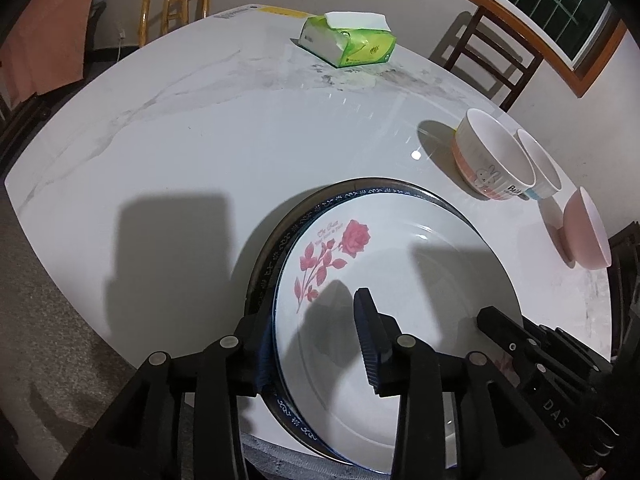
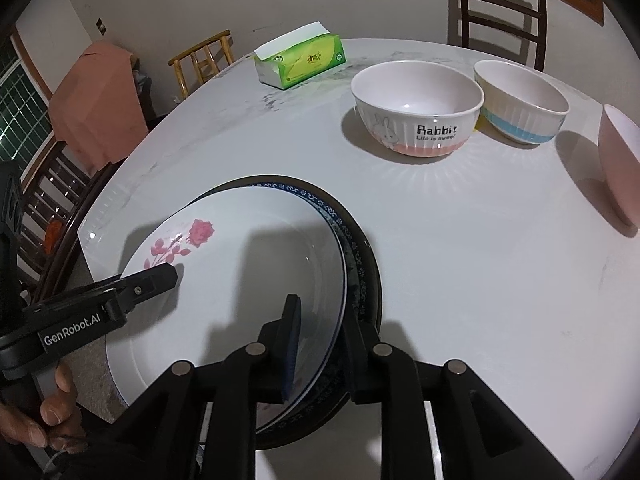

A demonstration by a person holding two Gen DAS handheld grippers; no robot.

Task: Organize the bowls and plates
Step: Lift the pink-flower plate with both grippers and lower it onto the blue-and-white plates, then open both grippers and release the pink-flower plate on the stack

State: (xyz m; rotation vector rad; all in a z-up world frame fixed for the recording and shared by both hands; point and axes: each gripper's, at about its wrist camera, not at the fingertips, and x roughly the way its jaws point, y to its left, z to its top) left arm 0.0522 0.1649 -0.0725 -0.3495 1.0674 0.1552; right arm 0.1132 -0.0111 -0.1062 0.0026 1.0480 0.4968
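A stack of plates lies at the near table edge: a white plate with a pink rose (image 1: 400, 280) (image 2: 248, 280) on top of a blue-patterned plate (image 1: 280, 256) (image 2: 356, 256) and a dark one. My left gripper (image 1: 312, 344) straddles the stack's left rim, one finger above the rose plate, one outside. My right gripper (image 2: 320, 348) straddles the right rim the same way. Both sets of jaws stand close on the rims. A Rabbit bowl (image 1: 492, 156) (image 2: 416, 108), a blue-striped bowl (image 1: 540, 164) (image 2: 520, 100) and a pink bowl (image 1: 588, 232) (image 2: 620, 168) stand to the right.
A green tissue pack (image 1: 348, 40) (image 2: 300, 60) lies at the far side of the white marble table (image 1: 180, 140). Wooden chairs (image 1: 492, 56) (image 2: 500, 12) stand around the table. An orange cloth (image 2: 96, 108) hangs over a chair at left.
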